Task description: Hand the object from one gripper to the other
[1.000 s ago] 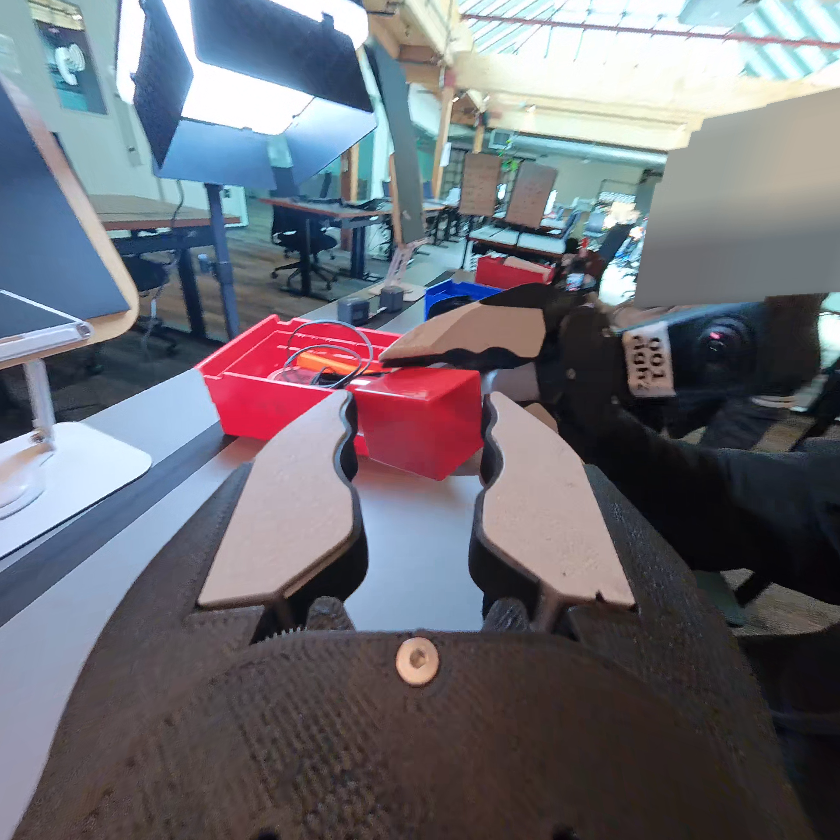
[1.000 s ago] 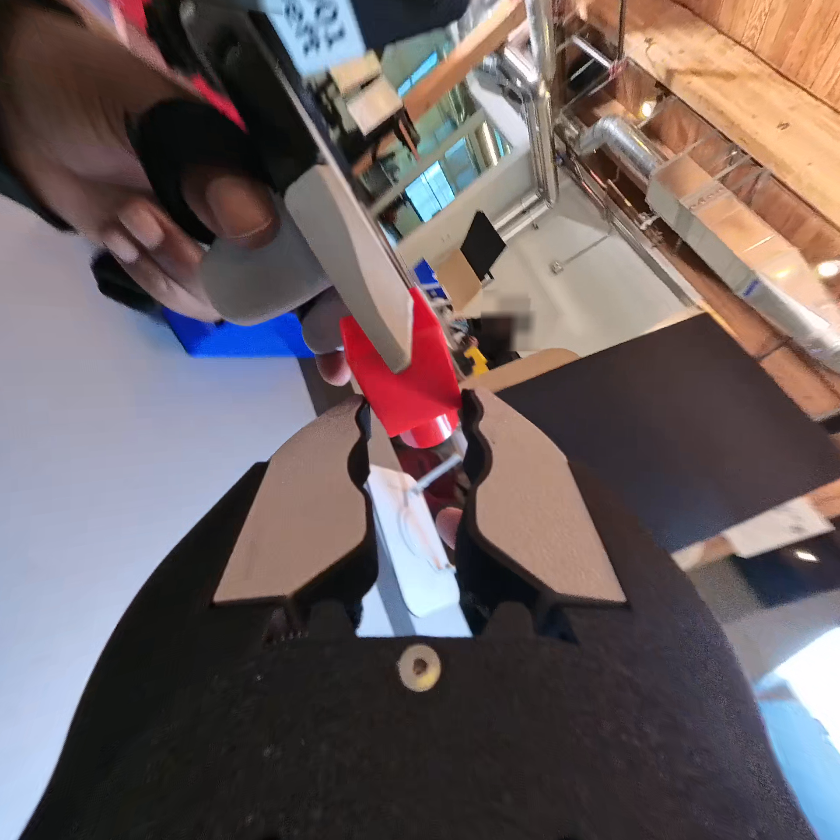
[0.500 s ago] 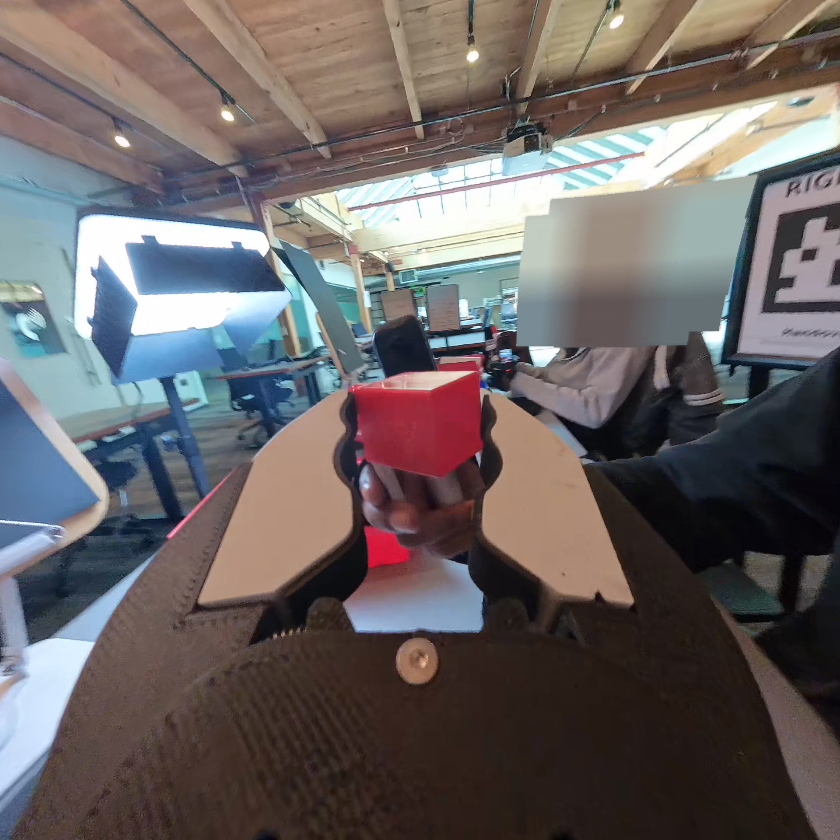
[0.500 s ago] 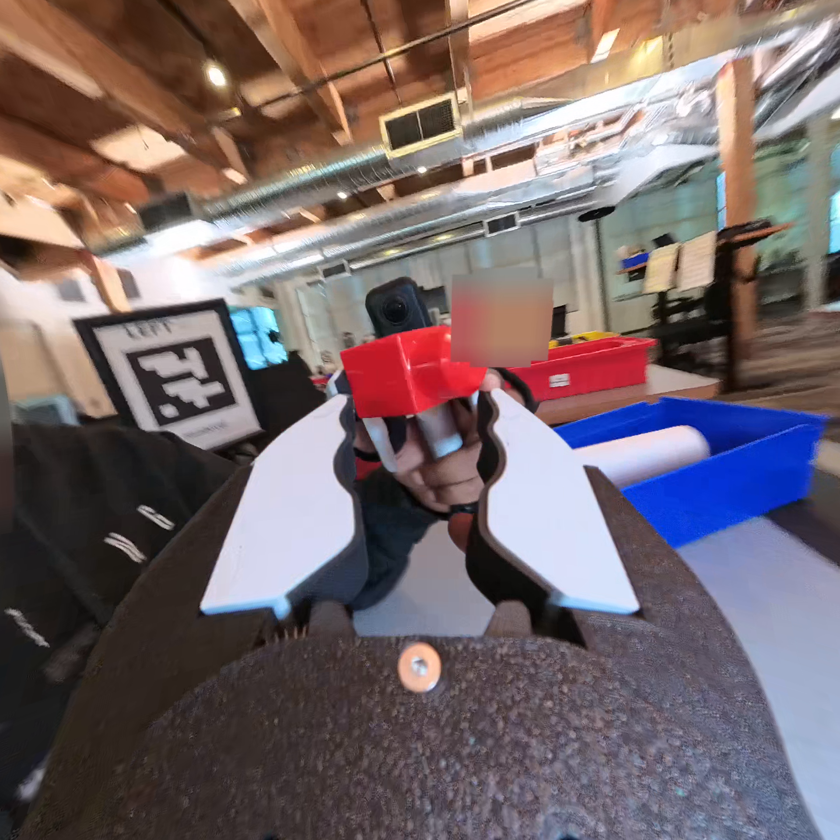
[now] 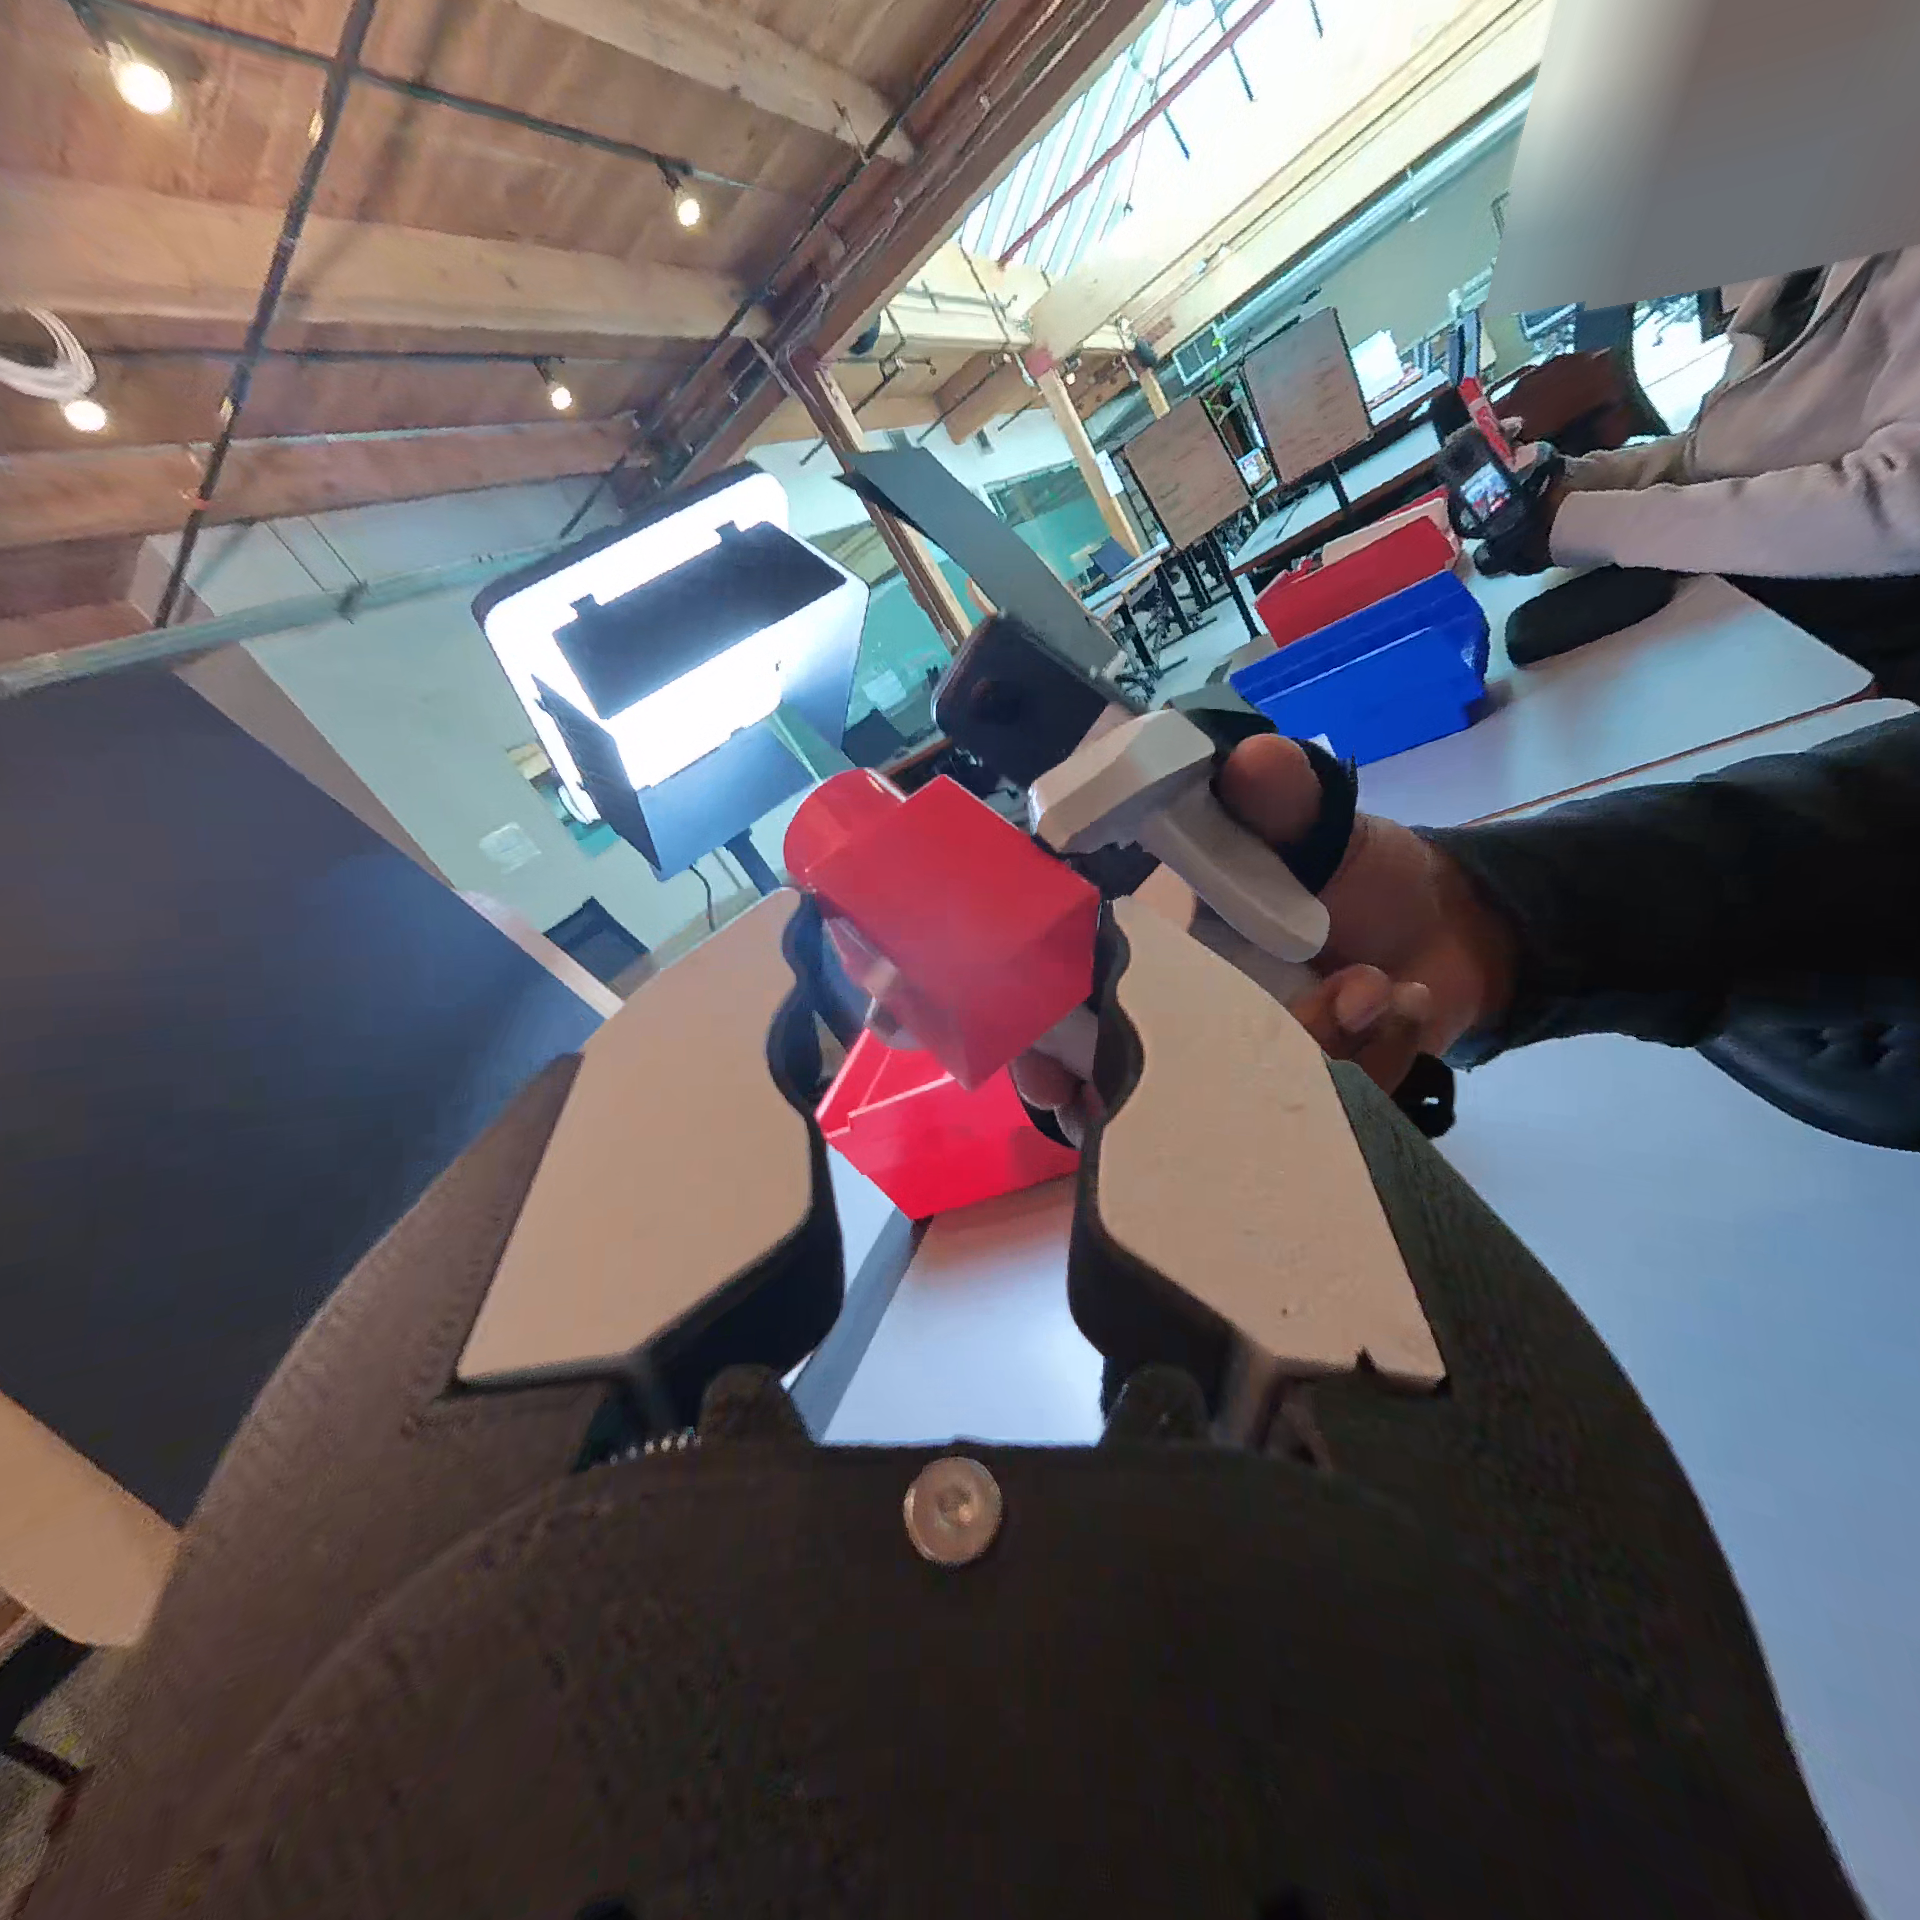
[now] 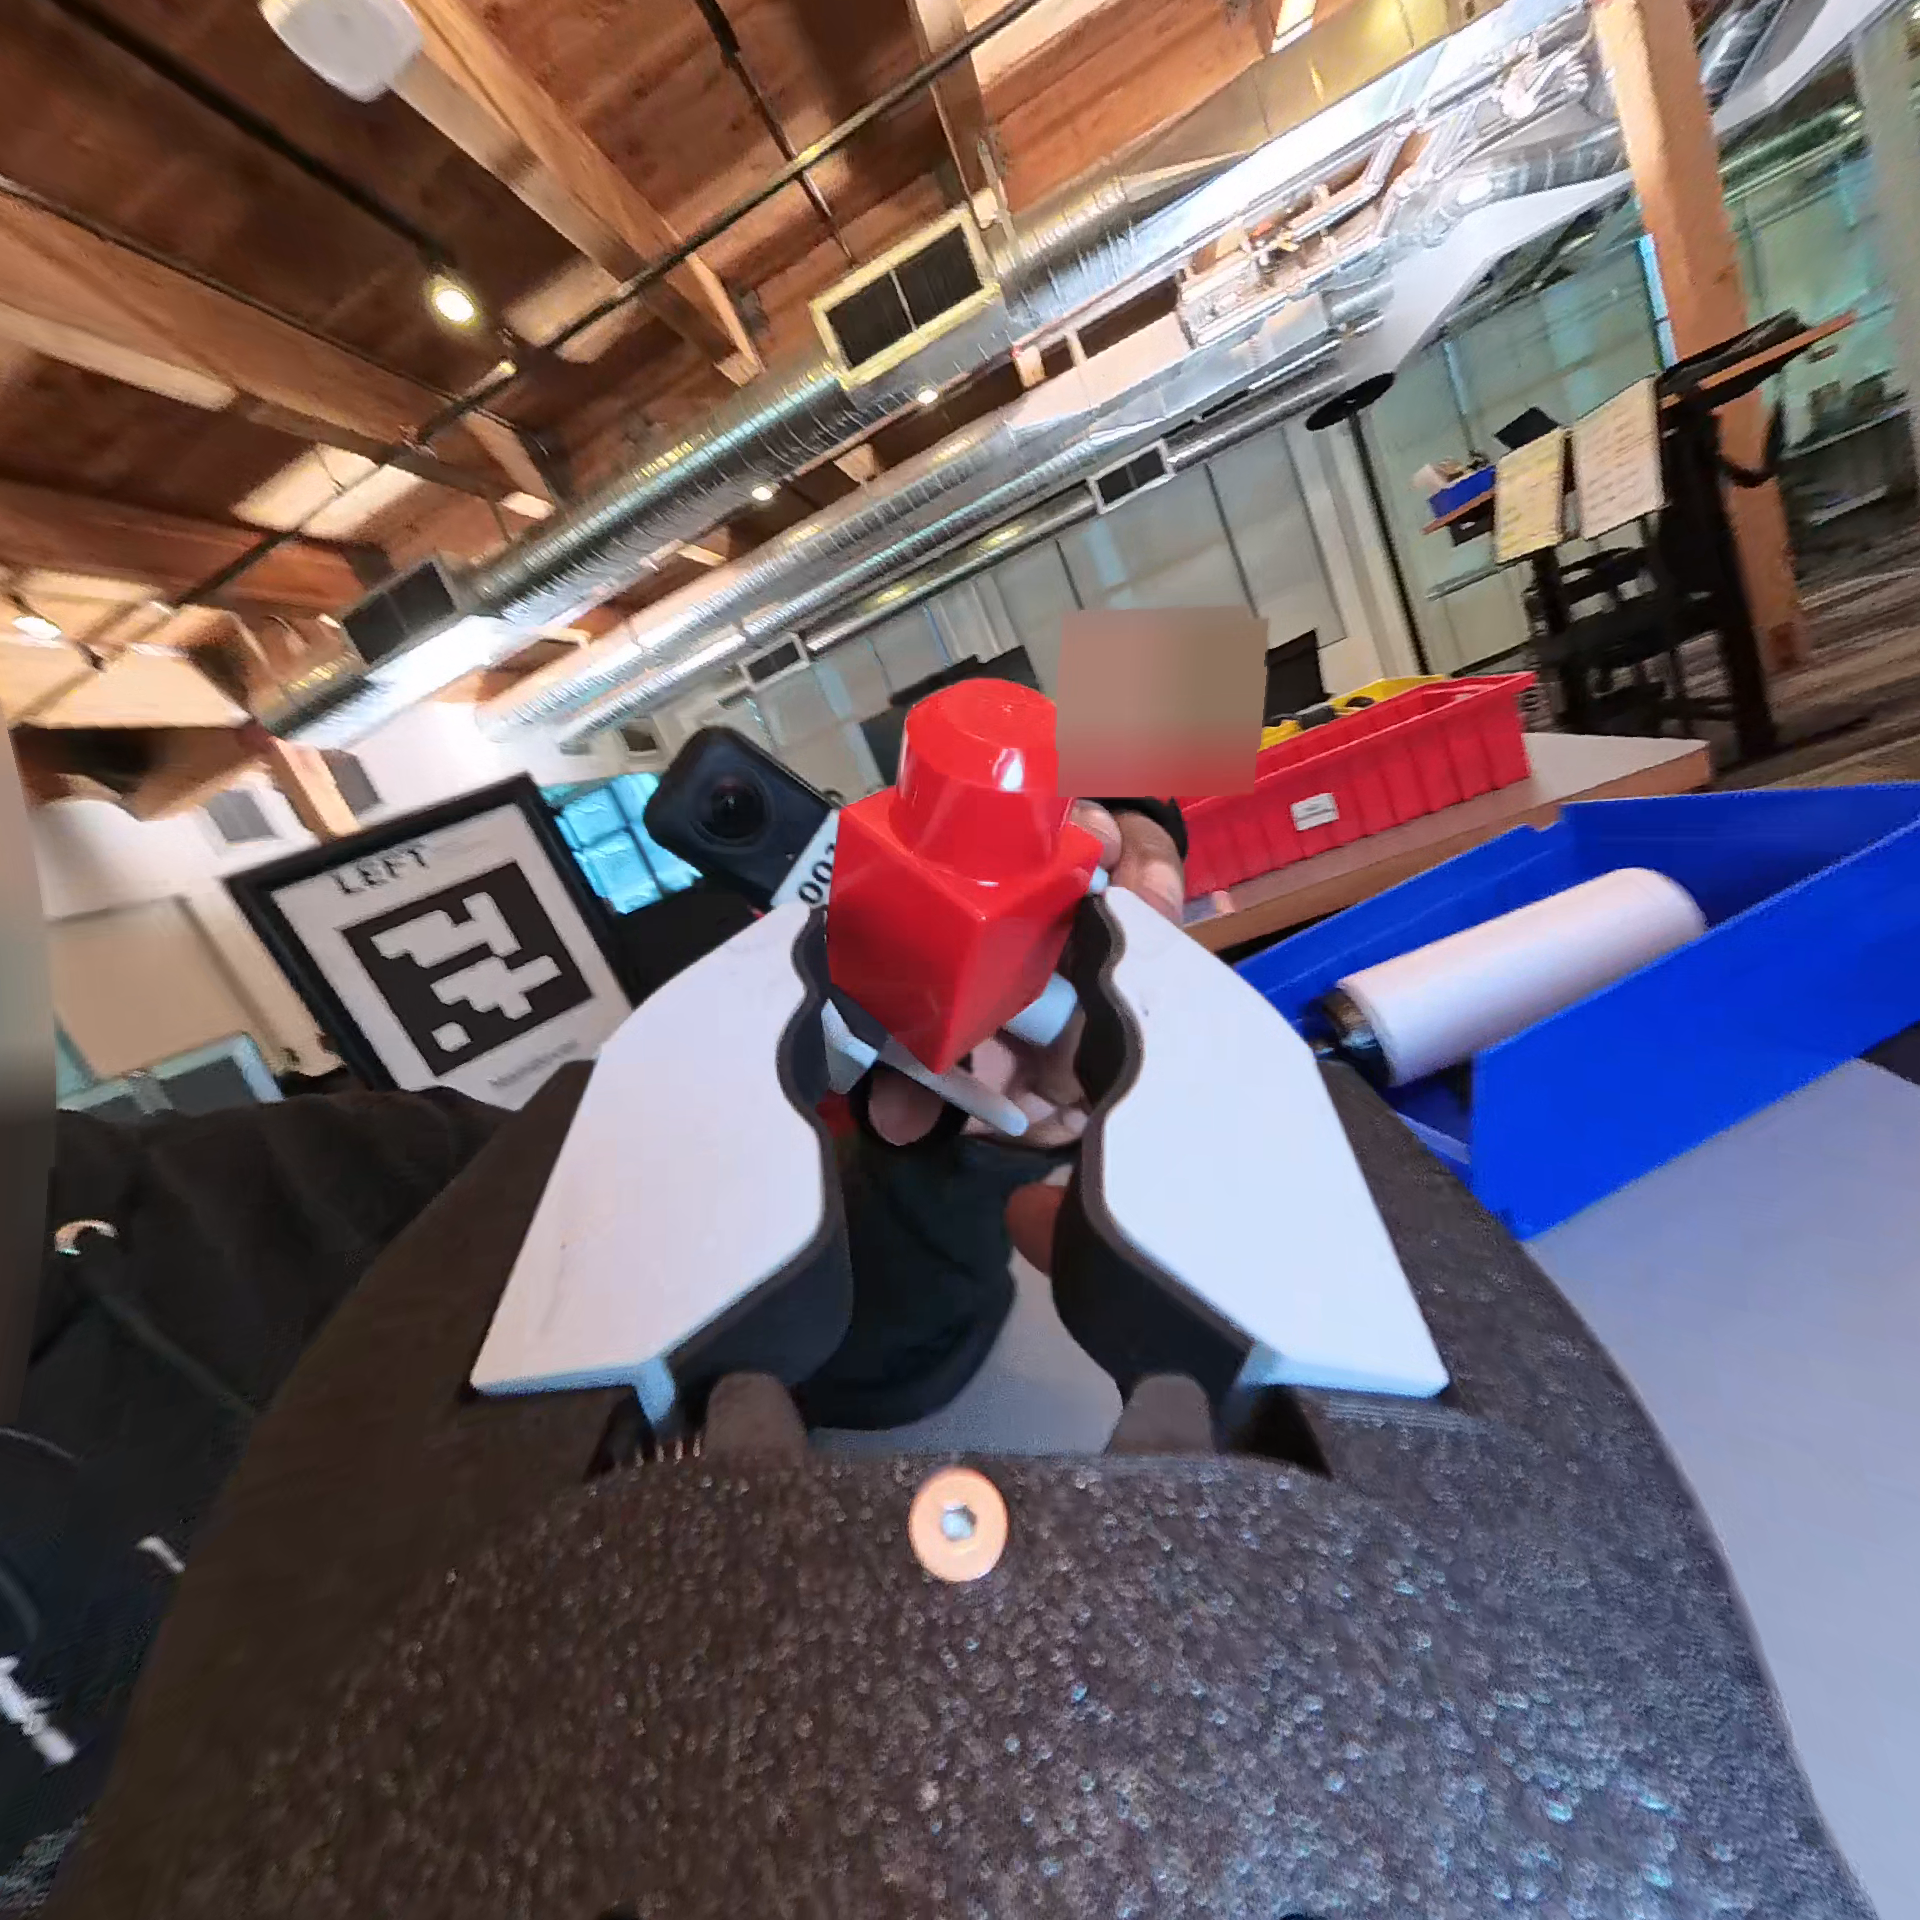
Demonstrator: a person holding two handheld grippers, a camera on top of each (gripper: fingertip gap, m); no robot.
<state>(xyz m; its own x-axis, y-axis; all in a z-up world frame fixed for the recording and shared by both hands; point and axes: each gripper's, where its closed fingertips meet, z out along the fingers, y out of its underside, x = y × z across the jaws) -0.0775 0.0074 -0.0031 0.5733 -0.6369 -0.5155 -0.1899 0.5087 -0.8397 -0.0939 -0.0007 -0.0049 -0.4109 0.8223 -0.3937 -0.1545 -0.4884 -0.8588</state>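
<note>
The red block (image 5: pixel 940 935) is up in the air above the desk (image 5: pixel 1662 1299). It is a square block with a round knob on one end. In the right wrist view the red block (image 6: pixel 956 925) is tipped a little, with the knob up.

The left tongs (image 5: pixel 951 940) have a tip on each side of the block, and both tips touch it. The gap is just as wide as the block. The right tongs (image 6: pixel 956 930) sit the same way, one tip on each side, both touching. So both tongs are pinching the block, from two ways. I cannot tell which one takes the weight.

In the left wrist view, the grey fingers (image 5: pixel 1174 831) of the right tongs come at the block from the right. A hand (image 5: pixel 1392 935) in a dark sleeve (image 5: pixel 1714 883) holds them. In the right wrist view, the white fingers (image 6: pixel 1044 1016) of the left tongs poke out just under the block. A black camera (image 6: pixel 732 810) sits behind the block, and a black and white marker board (image 6: pixel 457 966) is to the left.

Under the block, on the desk, is a red bin (image 5: pixel 935 1143). A blue bin (image 6: pixel 1662 1091) is on the desk to the right, with a white roll (image 6: pixel 1507 966) lying in it. Farther off is a long red tray (image 6: pixel 1382 769) on another desk. A bright studio light (image 5: pixel 675 644) stands behind the red bin. Another person's light sleeve (image 5: pixel 1766 468) shows at the far desk.
</note>
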